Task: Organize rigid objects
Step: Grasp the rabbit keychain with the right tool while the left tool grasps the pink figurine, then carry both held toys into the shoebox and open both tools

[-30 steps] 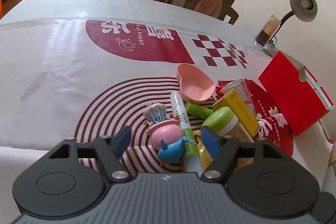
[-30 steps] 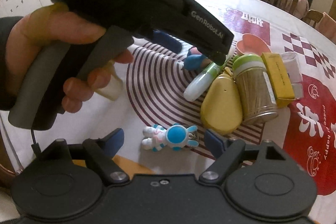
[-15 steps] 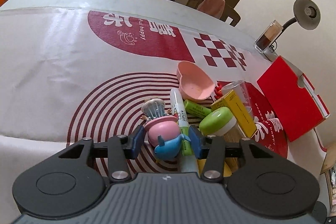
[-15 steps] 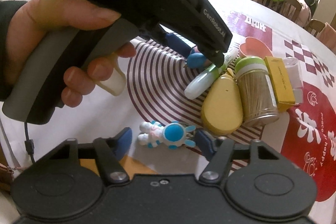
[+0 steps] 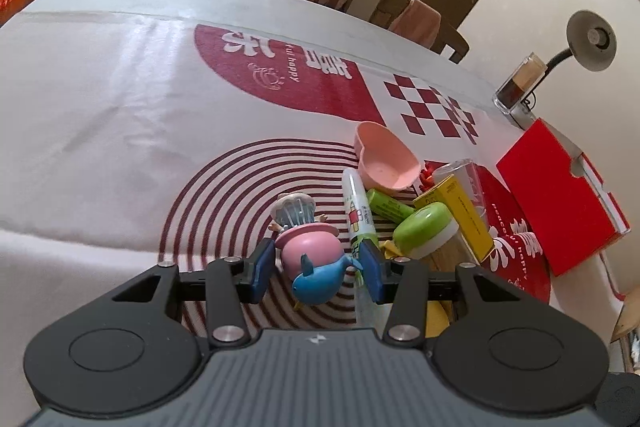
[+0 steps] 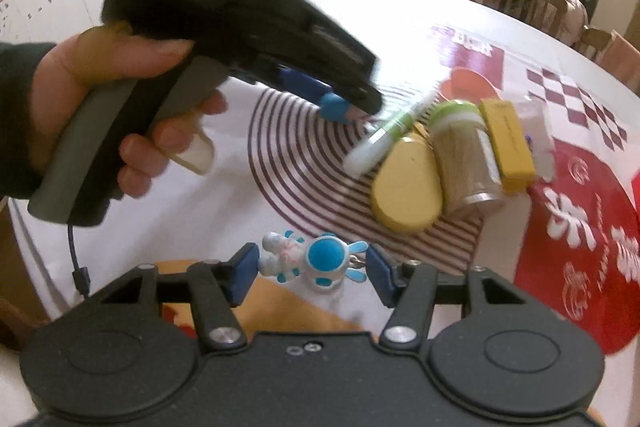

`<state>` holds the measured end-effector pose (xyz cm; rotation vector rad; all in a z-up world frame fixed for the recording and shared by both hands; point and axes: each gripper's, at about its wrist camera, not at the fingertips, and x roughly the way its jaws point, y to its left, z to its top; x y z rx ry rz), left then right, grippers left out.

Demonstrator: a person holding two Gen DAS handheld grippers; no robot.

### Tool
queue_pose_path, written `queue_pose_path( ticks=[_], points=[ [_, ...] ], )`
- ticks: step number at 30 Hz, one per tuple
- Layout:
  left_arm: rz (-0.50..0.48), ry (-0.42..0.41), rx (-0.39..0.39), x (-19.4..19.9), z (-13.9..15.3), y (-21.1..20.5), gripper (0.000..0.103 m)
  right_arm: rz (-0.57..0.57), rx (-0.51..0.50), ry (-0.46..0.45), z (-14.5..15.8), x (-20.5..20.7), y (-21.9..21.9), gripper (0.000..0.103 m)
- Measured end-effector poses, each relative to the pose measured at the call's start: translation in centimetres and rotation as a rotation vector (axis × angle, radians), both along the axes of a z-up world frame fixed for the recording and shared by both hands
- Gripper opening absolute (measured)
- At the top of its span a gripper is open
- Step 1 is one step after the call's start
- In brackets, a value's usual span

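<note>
My left gripper (image 5: 316, 265) is shut on a pink and blue toy figurine (image 5: 310, 255) and holds it over the striped circle of the tablecloth. From the right wrist view that gripper (image 6: 352, 109) shows with the hand around its handle. My right gripper (image 6: 308, 273) has its blue pads closed in on both ends of a blue and white rabbit astronaut figure (image 6: 316, 261) near the table's front edge. A pile lies to the right: a marker pen (image 5: 358, 207), a pink heart bowl (image 5: 386, 161), a green-lidded jar (image 5: 426, 229), a yellow box (image 5: 464, 213).
A red box (image 5: 560, 195) lies at the right by the wall, with a desk lamp (image 5: 588, 41) behind it. A yellow oval case (image 6: 406, 183) lies beside the jar (image 6: 464, 155). Chairs stand behind the round table (image 5: 120, 87).
My left gripper has closed on the pink and blue figurine and lifted it slightly. My right gripper has moved forward and closed around the rabbit astronaut figure.
</note>
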<state>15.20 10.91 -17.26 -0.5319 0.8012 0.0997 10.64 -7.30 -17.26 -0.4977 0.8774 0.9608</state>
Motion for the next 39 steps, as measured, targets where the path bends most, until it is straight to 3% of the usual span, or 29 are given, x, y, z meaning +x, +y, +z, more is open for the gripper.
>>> queue_pose_path(
  ticks=[16,24,29,39],
  points=[
    [0.025,0.015,-0.041,-2.7,1.7,0.5,0.045,-0.291,0.062,0.022,4.5,4.3,-9.4,0.058],
    [-0.017,0.025,-0.023,-3.3,2.9,-0.6,0.041,-0.344,0.089,-0.008,7.5,6.6,-13.1,0.058],
    [0.013,0.045,-0.045,-3.9,3.7,-0.6,0.041,-0.363,0.094,-0.031,9.2,8.2,-15.4,0.058],
    [-0.005,-0.017,-0.043,-3.2,9.0,-4.3,0.041,-0.389,0.115,-0.078,11.9,12.7,-20.6,0.058]
  ],
)
